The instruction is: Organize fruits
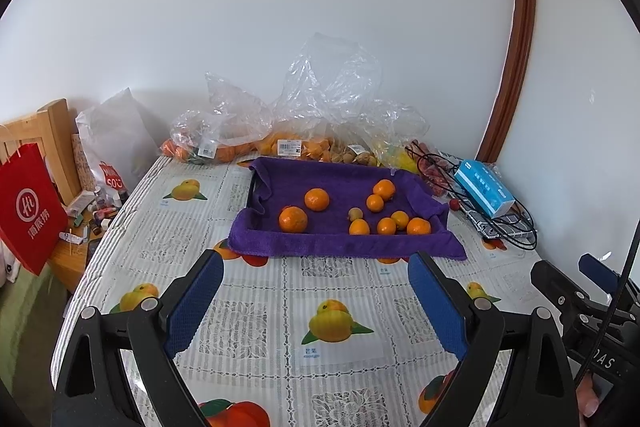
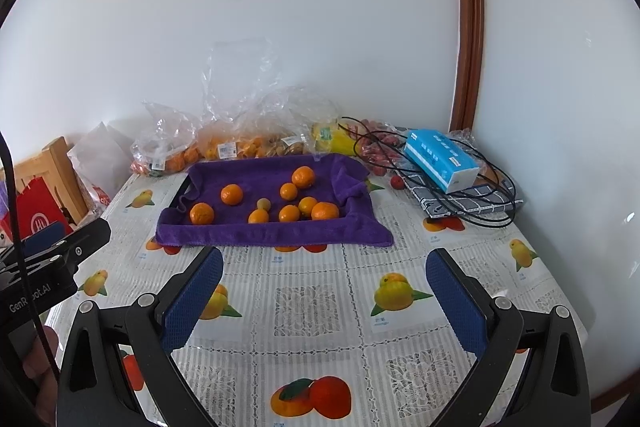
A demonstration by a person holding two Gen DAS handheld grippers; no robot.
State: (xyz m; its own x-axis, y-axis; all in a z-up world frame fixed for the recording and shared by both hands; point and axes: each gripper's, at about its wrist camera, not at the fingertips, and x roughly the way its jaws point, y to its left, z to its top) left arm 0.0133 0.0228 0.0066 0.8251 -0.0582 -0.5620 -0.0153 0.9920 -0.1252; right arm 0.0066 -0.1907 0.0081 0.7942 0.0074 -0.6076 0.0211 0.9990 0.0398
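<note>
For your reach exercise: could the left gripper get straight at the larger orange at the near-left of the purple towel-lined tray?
Probably yes. The left gripper has open, empty jaws, and only bare tablecloth lies before the orange on the purple towel.

Towel-lined tray (image 1: 340,247) sits mid-table (image 1: 256,307) at 12 o'clock, eight fruits (image 1: 293,219) in it. Bagged fruit (image 1: 280,147) behind the tray along the wall. Tissue box (image 1: 484,193) on a cable coil (image 1: 516,227) at 2 o'clock.
</note>
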